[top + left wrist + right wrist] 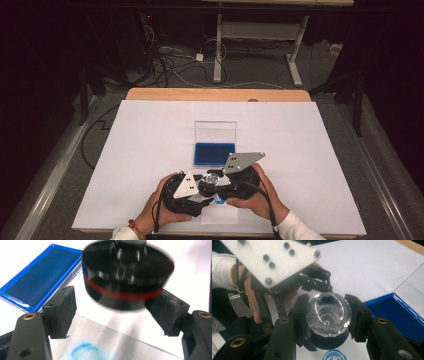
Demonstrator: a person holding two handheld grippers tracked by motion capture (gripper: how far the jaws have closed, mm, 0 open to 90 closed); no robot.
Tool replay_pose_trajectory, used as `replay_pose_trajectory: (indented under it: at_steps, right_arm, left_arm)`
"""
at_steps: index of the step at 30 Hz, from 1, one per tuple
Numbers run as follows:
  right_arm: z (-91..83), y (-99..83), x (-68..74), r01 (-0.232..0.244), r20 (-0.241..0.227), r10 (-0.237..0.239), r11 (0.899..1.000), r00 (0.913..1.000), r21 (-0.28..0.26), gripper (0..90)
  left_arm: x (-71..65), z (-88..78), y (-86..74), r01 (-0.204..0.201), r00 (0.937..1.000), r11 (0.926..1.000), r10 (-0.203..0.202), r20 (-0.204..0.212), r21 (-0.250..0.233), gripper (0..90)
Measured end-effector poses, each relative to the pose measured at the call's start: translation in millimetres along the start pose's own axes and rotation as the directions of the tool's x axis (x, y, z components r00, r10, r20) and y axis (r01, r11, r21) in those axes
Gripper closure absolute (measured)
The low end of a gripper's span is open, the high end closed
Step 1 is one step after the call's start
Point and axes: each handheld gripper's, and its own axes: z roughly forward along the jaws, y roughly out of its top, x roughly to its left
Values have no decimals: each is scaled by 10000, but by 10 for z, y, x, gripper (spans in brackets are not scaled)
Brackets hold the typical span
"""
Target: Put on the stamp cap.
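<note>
I see the tabletop under a white sheet across the middle of the high view, with both hands meeting at its lower centre. Just above them lies the blue ink pad, its clear lid standing open behind it; in the left gripper view the pad sits at the upper left of the frame.

My right gripper has its fingers clamped on the stamp, pressing the faceted clear knob from both sides, in the centre of the right gripper view. In the left gripper view the stamp's black base with its red band fills the upper centre, blurred, above the sheet.

My left gripper has fingers standing wide on either side of that base; I can't tell whether the right-hand pad touches it.

A blue stamped ring marks the sheet at lower left.
</note>
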Motion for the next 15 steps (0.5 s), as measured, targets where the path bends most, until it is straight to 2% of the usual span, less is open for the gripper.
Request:
replay_pose_trajectory:
  at_steps: [6,15]
  right_arm:
    - [-47,-5,-17,50,68,-50,10000,10000,7,573]
    - [-101,-8,-41,48,262,-47,10000,9996,-46,573]
  left_arm:
    - [5,-15,-3,-19,10000,9999,18,-68,-128,214]
    - [1,-13,-31,-281,9991,9996,283,-319,61,214]
